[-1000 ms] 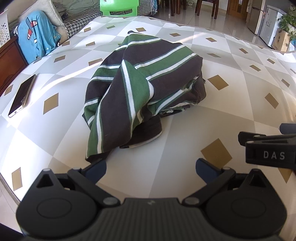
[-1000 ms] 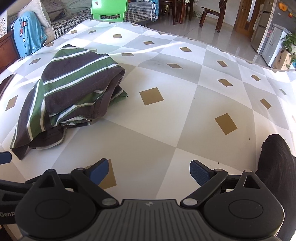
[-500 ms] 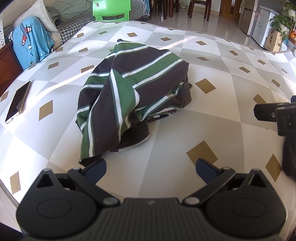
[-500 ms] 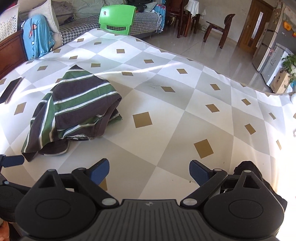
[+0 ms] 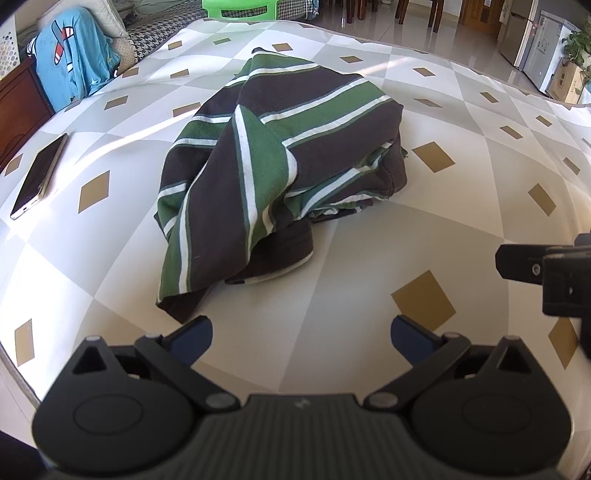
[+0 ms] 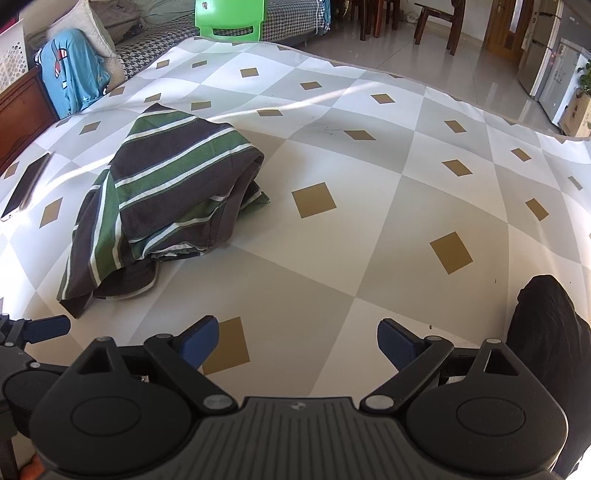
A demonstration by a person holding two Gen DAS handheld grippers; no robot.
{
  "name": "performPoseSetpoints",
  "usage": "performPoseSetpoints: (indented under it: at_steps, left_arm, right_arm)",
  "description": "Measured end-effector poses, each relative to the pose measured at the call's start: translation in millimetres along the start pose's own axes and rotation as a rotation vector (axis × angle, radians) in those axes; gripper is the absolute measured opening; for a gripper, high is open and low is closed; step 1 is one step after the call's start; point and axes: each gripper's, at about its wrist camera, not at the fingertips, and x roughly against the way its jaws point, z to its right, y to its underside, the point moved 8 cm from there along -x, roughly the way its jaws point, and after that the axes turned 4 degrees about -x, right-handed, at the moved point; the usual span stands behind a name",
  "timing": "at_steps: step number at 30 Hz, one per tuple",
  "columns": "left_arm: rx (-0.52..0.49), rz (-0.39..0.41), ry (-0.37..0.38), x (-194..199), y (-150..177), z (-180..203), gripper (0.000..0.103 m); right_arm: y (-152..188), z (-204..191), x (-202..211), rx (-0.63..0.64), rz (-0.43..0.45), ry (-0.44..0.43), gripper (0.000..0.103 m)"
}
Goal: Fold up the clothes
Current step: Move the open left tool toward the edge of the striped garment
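Still unfolded: shirt heaped on bed, both grippers empty

L gripper (image 5: 301, 334): fingers spread wide, nothing between them, hovering over the sheet (image 5: 351, 240) at the near edge of the bed. Its L fingertip sits just short of the shirt's closest corner, apart from it as far as can be told. R gripper (image 6: 297, 338): also spread wide, empty, over bare sheet w/ a tan diamond under its L finger. In the L wrist view the R gripper's body pokes in at 3 o'clock; in the R wrist view the L gripper's blue fingertip shows at 9 o'clock.

Dark cloth (image 6: 546, 332) lies at 4 o'clock in the R wrist view, just beside the R gripper; can't tell what it is.

Shirt (image 5: 280, 155), dark brown w/ green and white stripes, is bunched in a loose mound mid-bed: at 12 o'clock from the L gripper, at 10 o'clock from the R one. Hem edges stick out at its near side.

Phone (image 5: 38, 177) lies flat on the sheet at 9–10 o'clock of the shirt, well apart from it.

Farther back: blue garment (image 5: 70, 70) draped at 11 o'clock off the bed, green chair (image 6: 229, 18) at 12 o'clock past the far edge.
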Motion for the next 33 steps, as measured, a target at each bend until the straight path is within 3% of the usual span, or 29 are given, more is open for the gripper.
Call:
performPoseSetpoints:
  at_steps: [7,17,33]
  left_arm:
    - [0.014,-0.016,-0.053,-7.8,3.3,-4.5,0.103]
    - [-0.008,-0.021,-0.057,-10.7,6.6,7.1,0.103]
    - [-0.011,-0.027,-0.042,-15.0,4.0,20.7,0.103]
  right_arm:
    - [3.2,-7.0,-4.9,0.035,0.002,0.053,0.093]
    - [6.9,5.0,2.9,-0.001,0.033,0.133,0.093]
    - [13.0,18.9,6.8,-0.039,0.011,0.146,0.093]
